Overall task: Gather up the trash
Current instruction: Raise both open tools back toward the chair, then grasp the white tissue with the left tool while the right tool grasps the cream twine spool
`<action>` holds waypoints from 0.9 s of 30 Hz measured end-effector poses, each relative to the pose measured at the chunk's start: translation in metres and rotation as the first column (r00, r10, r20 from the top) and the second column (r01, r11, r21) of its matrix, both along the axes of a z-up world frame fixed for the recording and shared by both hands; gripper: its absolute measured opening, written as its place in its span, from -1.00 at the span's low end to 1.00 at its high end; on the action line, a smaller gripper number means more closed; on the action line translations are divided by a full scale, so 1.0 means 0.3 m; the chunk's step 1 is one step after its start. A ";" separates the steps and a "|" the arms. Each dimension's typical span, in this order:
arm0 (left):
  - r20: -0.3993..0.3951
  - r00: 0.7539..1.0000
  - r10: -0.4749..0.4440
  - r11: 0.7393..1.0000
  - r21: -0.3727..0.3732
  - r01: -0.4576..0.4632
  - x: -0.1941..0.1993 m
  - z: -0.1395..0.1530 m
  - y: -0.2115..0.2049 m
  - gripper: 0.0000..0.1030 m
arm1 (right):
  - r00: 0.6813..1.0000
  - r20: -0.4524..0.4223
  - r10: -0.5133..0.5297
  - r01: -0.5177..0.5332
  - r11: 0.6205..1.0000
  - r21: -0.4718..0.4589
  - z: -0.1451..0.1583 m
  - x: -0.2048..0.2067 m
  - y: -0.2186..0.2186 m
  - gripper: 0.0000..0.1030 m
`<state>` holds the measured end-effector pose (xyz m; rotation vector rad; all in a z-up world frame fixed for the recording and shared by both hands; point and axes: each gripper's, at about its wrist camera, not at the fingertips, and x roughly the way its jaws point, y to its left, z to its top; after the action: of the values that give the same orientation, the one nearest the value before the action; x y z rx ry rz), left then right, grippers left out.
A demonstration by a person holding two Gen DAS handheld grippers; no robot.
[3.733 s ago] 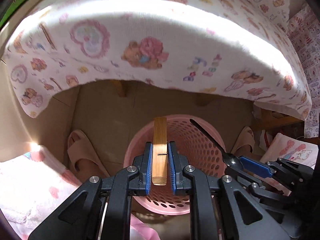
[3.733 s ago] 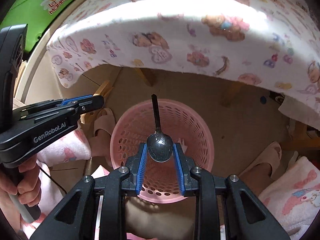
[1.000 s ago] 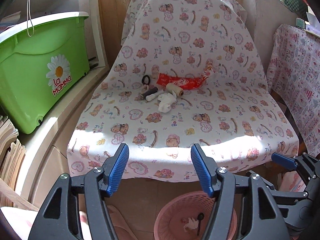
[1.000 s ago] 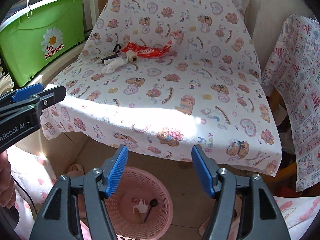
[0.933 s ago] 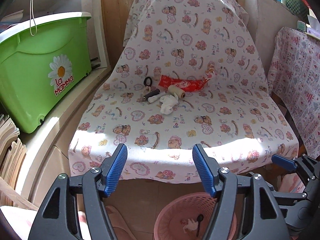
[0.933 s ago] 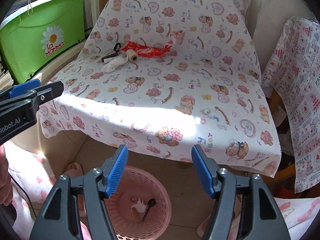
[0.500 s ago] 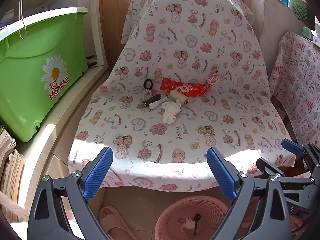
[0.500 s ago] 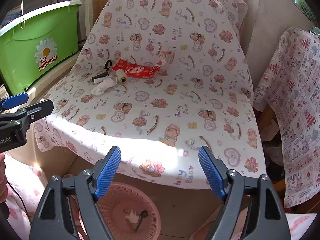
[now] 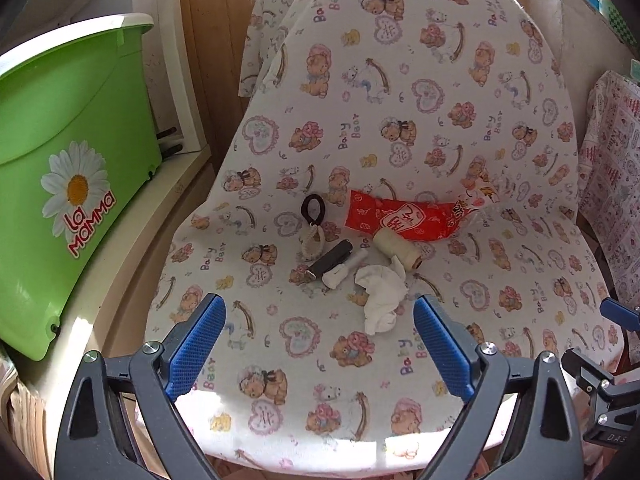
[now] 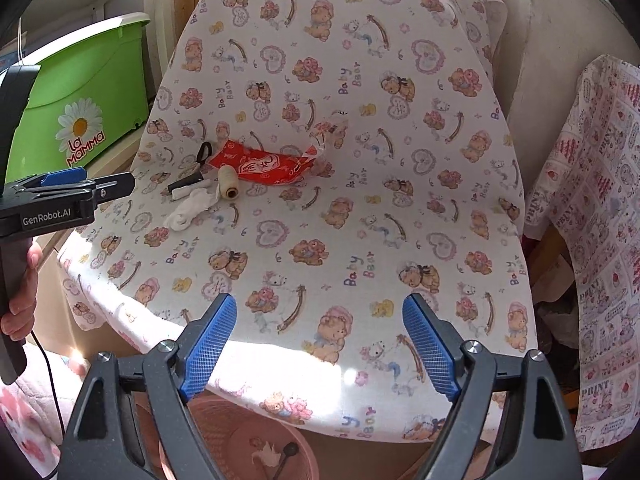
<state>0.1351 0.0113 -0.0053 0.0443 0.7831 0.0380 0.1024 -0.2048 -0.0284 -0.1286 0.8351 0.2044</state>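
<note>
Both tools are hanging empty over the front edge of the covered chair seat [image 9: 320, 360], no longer over the pink basket [image 10: 224, 432] they were feeding a few seconds ago. The left tool [image 9: 320, 344] is standing spread wide with nothing between its blue pads, having widened within the last second; the right tool [image 10: 320, 344] is opening further, also bare. The basket is sitting on the floor under the seat edge, a spoon and a pale scrap already lying in it, so that drop looks done and another pick is likely coming.

Further in, the remaining litter is lying clustered mid-seat: a crumpled white tissue [image 9: 380, 296], a small white roll, a black tube [image 9: 330, 260], a cream thread spool [image 9: 398, 248], a red wrapper [image 9: 404, 218] and a black hair loop [image 9: 314, 208]. Nothing is blocking the reach. The green bin [image 9: 60, 184] is standing off to the left.
</note>
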 end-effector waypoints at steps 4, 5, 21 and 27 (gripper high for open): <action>-0.024 1.000 0.006 0.998 -0.069 -0.007 0.010 -0.079 0.025 0.83 | 0.999 0.004 -0.043 0.043 0.999 0.000 -0.024 0.032 -0.019 0.68; -0.026 1.000 -0.008 0.997 -0.078 0.006 0.008 -0.099 0.025 0.83 | 0.998 0.002 -0.057 0.057 0.998 0.002 -0.032 0.037 -0.027 0.68; -0.008 0.991 -0.131 0.986 -0.108 0.130 0.054 -0.171 -0.057 0.04 | 0.996 -0.014 -0.086 0.086 0.996 0.011 -0.079 0.069 -0.008 0.68; -0.053 0.988 -0.146 0.979 -0.149 0.137 0.070 -0.207 -0.057 -0.74 | 0.999 0.037 -0.014 0.014 1.000 -0.004 -0.062 0.057 0.040 0.68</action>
<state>0.1560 -0.0056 -0.0675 -0.0365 0.8425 -0.1564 0.1194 -0.1927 -0.0469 -0.1298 0.7995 0.1868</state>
